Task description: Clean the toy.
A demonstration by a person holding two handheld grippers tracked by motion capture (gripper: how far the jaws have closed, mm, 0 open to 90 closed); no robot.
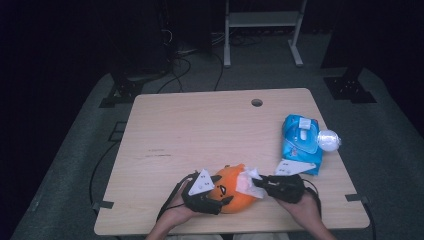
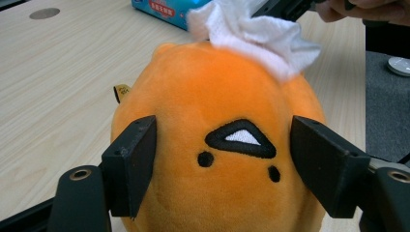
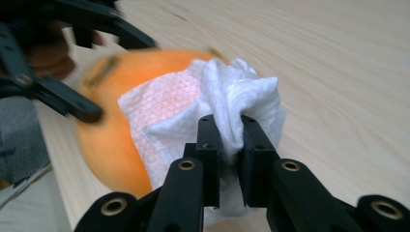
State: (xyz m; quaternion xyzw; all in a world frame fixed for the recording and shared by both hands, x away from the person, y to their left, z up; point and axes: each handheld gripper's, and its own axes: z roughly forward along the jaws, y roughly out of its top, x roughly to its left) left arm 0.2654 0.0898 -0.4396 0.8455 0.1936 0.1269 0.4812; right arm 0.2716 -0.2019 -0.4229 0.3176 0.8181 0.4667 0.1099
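Note:
An orange plush toy (image 1: 231, 191) with a stitched black face sits near the table's front edge. My left gripper (image 1: 216, 199) is shut on the orange plush toy (image 2: 227, 145), one black jaw pressed on each side of its face. A crumpled white wet wipe (image 1: 248, 181) lies against the toy's upper right side. My right gripper (image 1: 259, 186) is shut on the white wet wipe (image 3: 227, 111), pinching a bunched fold between its jaws, with the wipe spread over the toy (image 3: 116, 130). The wipe (image 2: 251, 34) rests on the toy's top in the left gripper view.
A blue pack of wet wipes (image 1: 301, 141) lies at the table's right edge, with a clear round lid-like object (image 1: 328, 140) beside it. A cable hole (image 1: 257, 102) sits near the far edge. The wooden table (image 1: 190, 130) is bare at the left and middle.

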